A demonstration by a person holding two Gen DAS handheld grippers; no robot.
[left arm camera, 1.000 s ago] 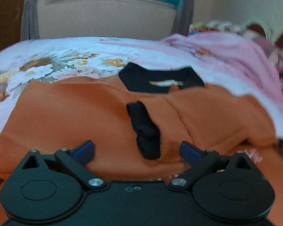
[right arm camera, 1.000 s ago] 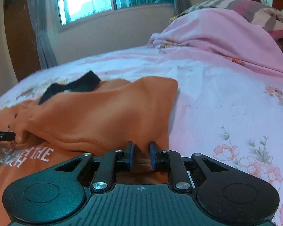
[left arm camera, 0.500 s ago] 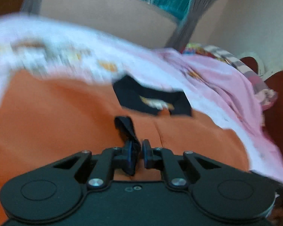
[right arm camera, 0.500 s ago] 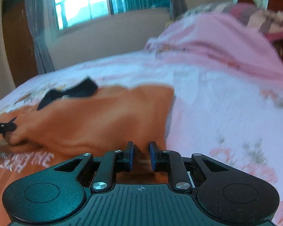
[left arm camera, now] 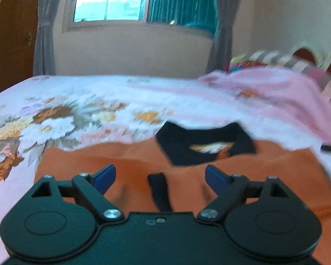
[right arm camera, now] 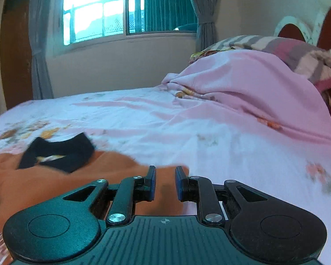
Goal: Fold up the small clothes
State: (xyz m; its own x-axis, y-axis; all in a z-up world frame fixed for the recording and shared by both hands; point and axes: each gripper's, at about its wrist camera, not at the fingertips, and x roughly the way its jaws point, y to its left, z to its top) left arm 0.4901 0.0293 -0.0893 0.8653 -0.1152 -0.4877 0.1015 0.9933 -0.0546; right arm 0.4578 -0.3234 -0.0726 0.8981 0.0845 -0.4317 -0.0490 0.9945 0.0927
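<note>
Orange shirt (left arm camera: 130, 161), black cuff (left arm camera: 160, 190) in left view only

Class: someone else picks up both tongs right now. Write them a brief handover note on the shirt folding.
Left tongs: jaws opening, gripping nothing; the black sleeve cuff lies between them on the shirt.
Right tongs: nearly shut, orange fabric between the pads at the shirt's right edge.
Orange shirt: spread on the floral bedsheet, black collar at the far side.
Done: a sleeve lies folded in over the body.
Left: probably lay down the right side, then fold the shirt in half.
</note>
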